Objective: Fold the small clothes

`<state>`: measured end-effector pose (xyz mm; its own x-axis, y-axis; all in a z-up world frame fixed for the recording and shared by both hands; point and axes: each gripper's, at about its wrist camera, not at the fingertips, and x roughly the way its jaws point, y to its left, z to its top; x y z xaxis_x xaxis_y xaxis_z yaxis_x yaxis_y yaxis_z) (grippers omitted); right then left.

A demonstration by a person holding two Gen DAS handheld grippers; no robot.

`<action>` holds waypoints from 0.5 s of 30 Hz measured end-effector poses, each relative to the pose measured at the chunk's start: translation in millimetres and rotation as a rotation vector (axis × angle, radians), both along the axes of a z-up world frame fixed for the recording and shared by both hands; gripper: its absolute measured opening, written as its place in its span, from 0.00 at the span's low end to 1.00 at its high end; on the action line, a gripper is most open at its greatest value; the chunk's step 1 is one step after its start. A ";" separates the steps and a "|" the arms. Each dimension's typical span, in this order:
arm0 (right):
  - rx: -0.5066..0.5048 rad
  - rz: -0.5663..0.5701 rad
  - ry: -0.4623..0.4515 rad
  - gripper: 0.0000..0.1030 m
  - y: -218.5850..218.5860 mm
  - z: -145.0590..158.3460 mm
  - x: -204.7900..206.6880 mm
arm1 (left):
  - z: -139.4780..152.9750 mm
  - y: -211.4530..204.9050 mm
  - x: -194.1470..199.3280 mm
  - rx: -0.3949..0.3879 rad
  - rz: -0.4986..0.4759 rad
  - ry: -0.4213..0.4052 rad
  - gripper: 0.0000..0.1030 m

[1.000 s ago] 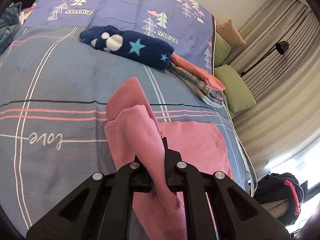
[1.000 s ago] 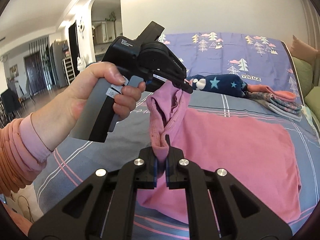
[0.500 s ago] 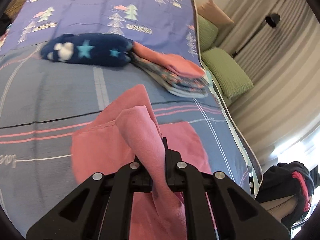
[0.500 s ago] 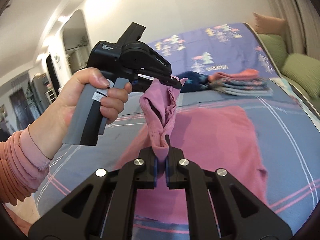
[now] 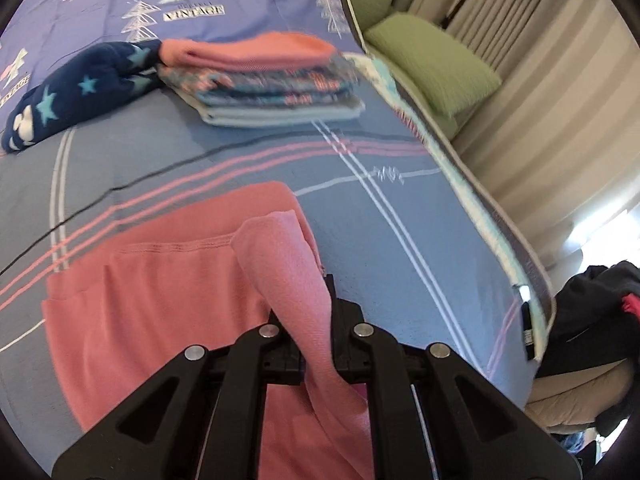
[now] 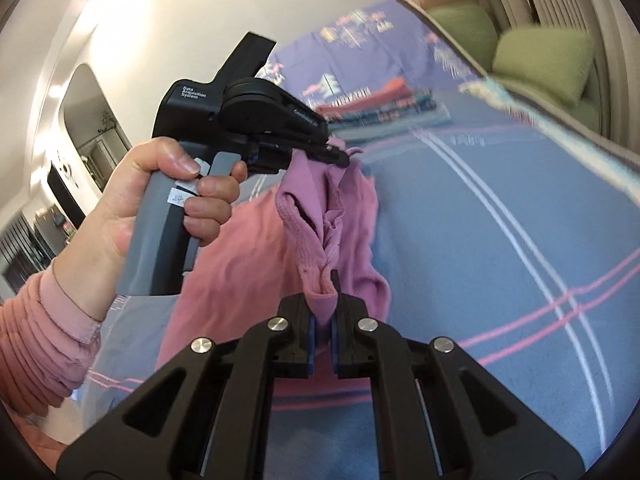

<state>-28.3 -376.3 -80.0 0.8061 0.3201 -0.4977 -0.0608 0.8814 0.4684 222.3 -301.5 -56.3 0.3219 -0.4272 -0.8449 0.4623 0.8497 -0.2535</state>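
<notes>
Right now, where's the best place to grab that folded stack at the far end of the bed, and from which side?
Take the folded stack at its short end facing the navy star-print garment, coming in level so the jaws close across every layer. In the left wrist view the layers look folded over there, so they should lift as one bundle; the opposite edges look loose. Both grippers already hold the pink garment.

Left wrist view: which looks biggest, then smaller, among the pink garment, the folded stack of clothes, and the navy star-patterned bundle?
1. Pink garment, but it lies nearest the camera.
2. and 3. Folded stack of clothes and navy star-patterned fleece bundle look alike; the bundle is cut off at the edge.
</notes>
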 end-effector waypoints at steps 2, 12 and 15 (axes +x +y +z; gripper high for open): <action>0.044 0.011 0.041 0.05 -5.8 -9.7 0.8 | -8.9 -9.2 1.1 0.036 -0.008 -0.004 0.15; 0.053 0.037 0.109 0.25 -22.0 -22.9 -5.1 | 43.3 22.6 -43.3 -0.029 -0.022 -0.213 0.49; 0.074 0.010 0.101 0.27 -36.1 -23.4 -12.8 | 44.6 57.1 -64.3 -0.009 0.010 -0.237 0.57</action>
